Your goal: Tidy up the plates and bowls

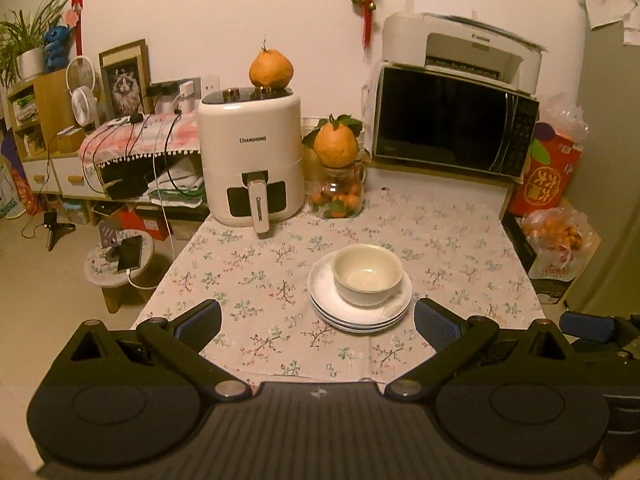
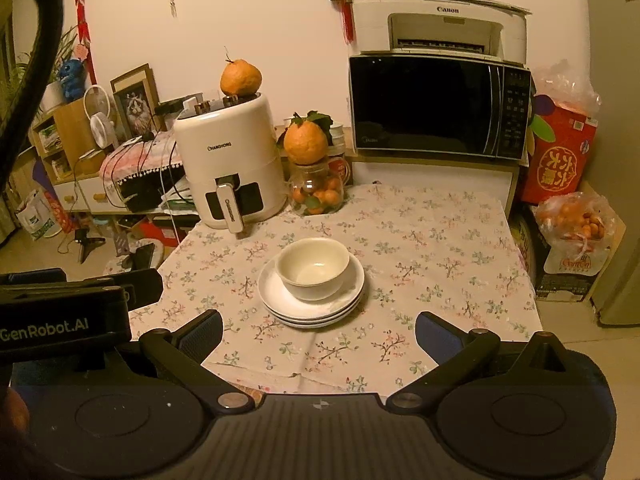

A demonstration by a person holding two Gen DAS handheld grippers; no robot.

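Both grippers (image 1: 318,326) (image 2: 319,330) spread wide (empty); bowl (image 1: 367,274) on plates (image 1: 360,300) mid-table.

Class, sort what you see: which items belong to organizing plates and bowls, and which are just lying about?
Belongs to the job:
bowl
stack of plates

Just lying about:
air fryer
microwave
printer
jar of oranges

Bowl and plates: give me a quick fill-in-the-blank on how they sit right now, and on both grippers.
1. The bowl sits on top of the ____.
2. The stack rests on a ____-patterned cloth.
3. The left gripper and right gripper are both ____ and empty.
4. An orange fruit sits on the ____.

Missing words: plates; floral; open; air fryer
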